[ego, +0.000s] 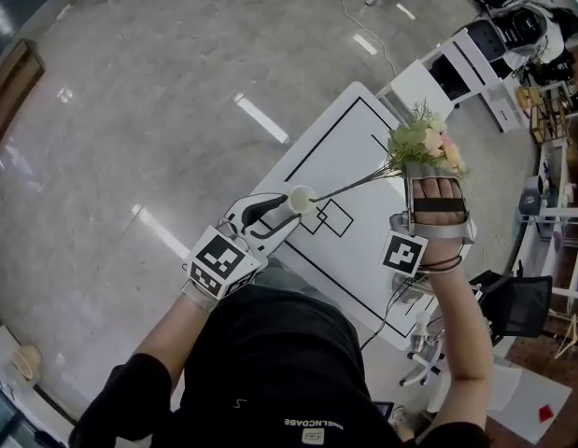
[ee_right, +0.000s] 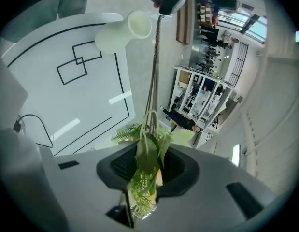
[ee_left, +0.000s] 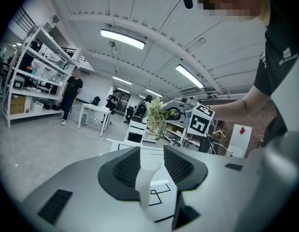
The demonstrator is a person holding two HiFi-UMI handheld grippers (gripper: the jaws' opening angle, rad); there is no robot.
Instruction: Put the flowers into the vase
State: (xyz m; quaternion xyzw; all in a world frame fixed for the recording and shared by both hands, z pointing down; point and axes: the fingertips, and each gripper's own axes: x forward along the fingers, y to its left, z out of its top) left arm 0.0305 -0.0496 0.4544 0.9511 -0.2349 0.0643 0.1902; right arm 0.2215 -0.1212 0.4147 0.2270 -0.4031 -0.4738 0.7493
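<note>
head view: left gripper (ego: 274, 217) clamps the smooth white vase (ego: 298, 198), right gripper (ego: 436, 177) clamps the flowers (ego: 421, 143) at the leafy head; thin stems (ego: 354, 186) look light, bendy, so guide gently.

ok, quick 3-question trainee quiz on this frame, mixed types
1. Fill in: the right gripper clamps the flowers; their bare stems point toward the ___.
2. True or false: the left gripper is open and empty.
3. The white vase is: A) standing upright, B) held tilted in the air, C) lying on its side, let go.
Key: 1 vase; 2 false; 3 B.
</note>
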